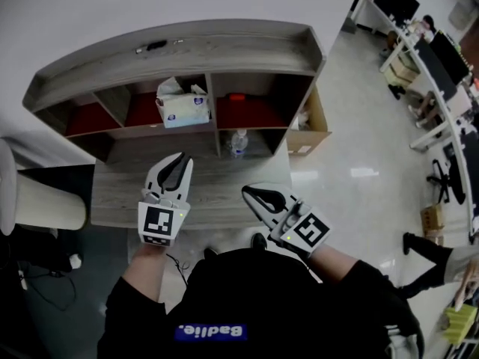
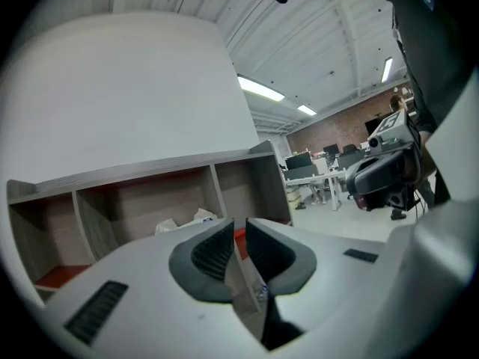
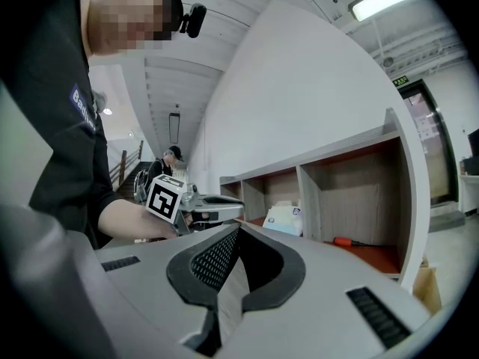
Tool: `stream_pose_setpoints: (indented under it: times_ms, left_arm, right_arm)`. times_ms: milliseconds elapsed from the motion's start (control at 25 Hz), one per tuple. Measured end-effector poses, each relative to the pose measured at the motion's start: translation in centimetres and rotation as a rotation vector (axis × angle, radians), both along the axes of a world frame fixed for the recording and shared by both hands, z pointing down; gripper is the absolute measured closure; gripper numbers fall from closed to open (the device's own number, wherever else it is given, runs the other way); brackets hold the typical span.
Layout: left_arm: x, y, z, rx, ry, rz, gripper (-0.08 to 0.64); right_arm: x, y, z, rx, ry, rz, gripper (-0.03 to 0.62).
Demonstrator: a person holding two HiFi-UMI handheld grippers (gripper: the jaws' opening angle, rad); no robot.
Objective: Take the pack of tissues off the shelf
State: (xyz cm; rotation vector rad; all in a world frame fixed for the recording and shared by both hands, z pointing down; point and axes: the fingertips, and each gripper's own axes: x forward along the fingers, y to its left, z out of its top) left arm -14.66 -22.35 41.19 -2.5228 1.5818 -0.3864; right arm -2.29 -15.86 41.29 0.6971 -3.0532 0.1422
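Note:
The pack of tissues (image 1: pixel 182 105) is white and blue with a crumpled top, and stands in the middle upper compartment of the grey wooden shelf (image 1: pixel 224 51). My left gripper (image 1: pixel 177 160) hovers over the lower ledge, a short way in front of and below the pack; its jaws stand a narrow gap apart with nothing between them. In the left gripper view (image 2: pixel 239 226) the pack (image 2: pixel 183 221) shows just above the left pad. My right gripper (image 1: pixel 249 192) is further right, nearer the body, its tips together and empty. In the right gripper view (image 3: pixel 238 229) the pack (image 3: pixel 283 217) lies ahead.
An orange-handled tool (image 1: pixel 236 96) lies in the compartment right of the pack. A clear bottle (image 1: pixel 239 142) stands in the lower opening. A cardboard box (image 1: pixel 314 129) sits at the shelf's right end, and a white cylinder (image 1: pixel 45 200) to the left. Office desks and chairs fill the far right.

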Motion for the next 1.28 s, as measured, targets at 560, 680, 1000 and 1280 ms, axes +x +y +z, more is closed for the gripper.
stream_pose_setpoints:
  times_ms: [560, 680, 1000, 1280]
  left_arm:
    - [-0.5, -5.3, 3.3, -0.04, -0.301, 0.075, 0.399]
    - [-0.7, -6.6, 4.1, -0.027, -0.42, 0.081, 0.387]
    - [-1.2, -9.5, 6.4, -0.026, -0.688, 0.093, 0.362]
    - [-2.1, -11.3, 8.8, -0.066, -0.836, 0.087, 0.354]
  right_arm:
    - [0.4, -0.2, 0.6, -0.002, 0.018, 0.072, 0.563]
    - [0.7, -0.3, 0.6, -0.004, 0.027, 0.082, 0.563]
    - [1.2, -0.5, 0.6, -0.001, 0.032, 0.094, 0.563]
    - [1.6, -0.5, 1.1, -0.008, 0.048, 0.106, 0.563]
